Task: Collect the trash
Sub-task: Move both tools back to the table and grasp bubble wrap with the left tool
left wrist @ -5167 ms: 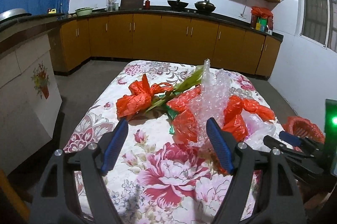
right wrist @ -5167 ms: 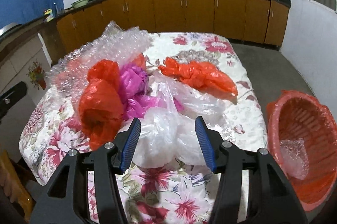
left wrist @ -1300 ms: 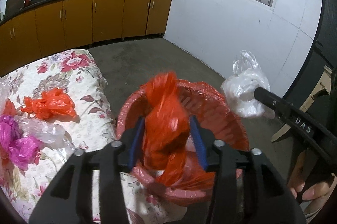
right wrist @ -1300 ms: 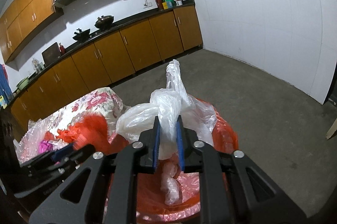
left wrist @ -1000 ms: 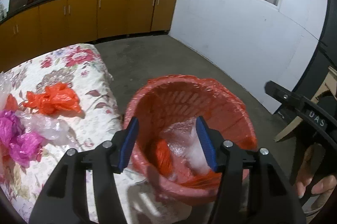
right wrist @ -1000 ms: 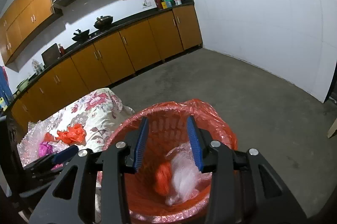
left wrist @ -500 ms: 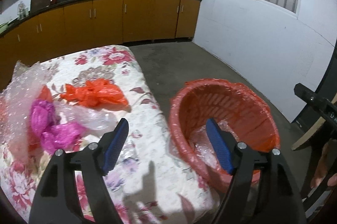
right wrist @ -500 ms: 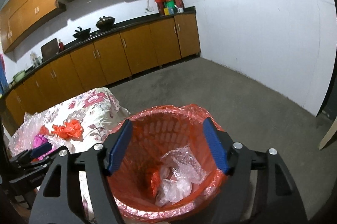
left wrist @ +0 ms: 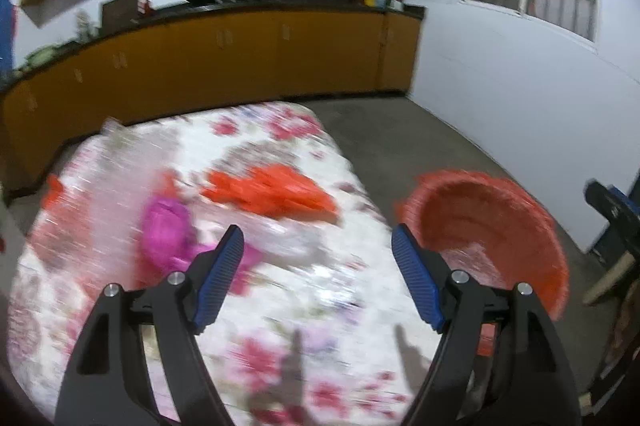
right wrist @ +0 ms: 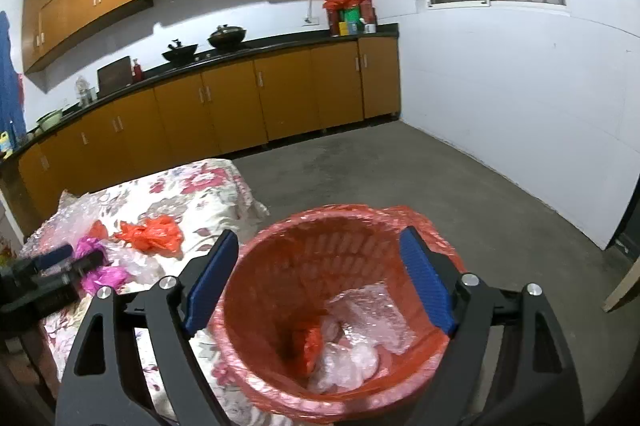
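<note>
Right gripper over red lined basket, jaws just opened wider, empty; left gripper wide, empty, above floral table

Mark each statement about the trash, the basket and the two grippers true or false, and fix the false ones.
1. The right gripper holds a clear plastic bag. False: its jaws, which have just been opening, stand apart with nothing between them, above the red basket.
2. The red basket already has trash in it. True: a red bag and clear plastic lie at the bottom.
3. The table has been cleared. False: an orange-red bag, a pink bag and bubble wrap are on the floral cloth.
4. The left gripper is open and holds nothing. True.
5. The basket has a blue liner. False: the liner is red.
</note>
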A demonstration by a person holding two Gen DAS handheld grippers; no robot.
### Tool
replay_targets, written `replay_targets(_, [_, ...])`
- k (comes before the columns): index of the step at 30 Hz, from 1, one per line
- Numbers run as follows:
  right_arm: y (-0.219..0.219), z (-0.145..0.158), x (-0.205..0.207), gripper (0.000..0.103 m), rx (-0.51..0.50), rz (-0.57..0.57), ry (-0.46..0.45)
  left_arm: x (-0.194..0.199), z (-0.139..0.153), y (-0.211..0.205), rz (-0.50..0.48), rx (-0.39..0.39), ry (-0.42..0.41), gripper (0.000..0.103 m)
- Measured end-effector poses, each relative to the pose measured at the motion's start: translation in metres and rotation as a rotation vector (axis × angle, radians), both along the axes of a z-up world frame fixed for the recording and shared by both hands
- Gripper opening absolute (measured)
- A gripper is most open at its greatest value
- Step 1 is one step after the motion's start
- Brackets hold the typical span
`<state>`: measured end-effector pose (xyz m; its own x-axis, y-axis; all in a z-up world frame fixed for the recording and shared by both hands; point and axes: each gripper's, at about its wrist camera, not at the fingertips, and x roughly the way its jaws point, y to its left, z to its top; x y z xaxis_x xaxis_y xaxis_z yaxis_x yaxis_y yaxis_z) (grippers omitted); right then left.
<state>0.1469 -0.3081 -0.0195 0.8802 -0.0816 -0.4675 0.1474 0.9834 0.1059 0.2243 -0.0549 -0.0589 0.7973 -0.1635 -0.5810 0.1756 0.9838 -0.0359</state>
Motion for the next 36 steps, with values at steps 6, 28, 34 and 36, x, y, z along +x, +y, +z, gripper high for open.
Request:
replay_targets(6, [0.027,-0.004,0.009,0.085,0.003,0.071,0.013,0.013,0.022,0.062,0.189,0.075,-0.094,0.075])
replay_targets(28, [0.126,-0.027,0.044,0.085,-0.025,0.278,0.093,0.056,-0.044,0.148,0.300,0.007,0.144,0.057])
replay_targets(34, [0.143,-0.040,0.061,0.083,-0.019,0.302,0.127,0.054,-0.049,0.153,0.278,-0.021,0.149,0.028])
replay_targets(36, [0.148,-0.044,0.068,0.078,-0.012,0.311,0.142,0.053,-0.049,0.153,0.268,-0.020,0.142,0.021])
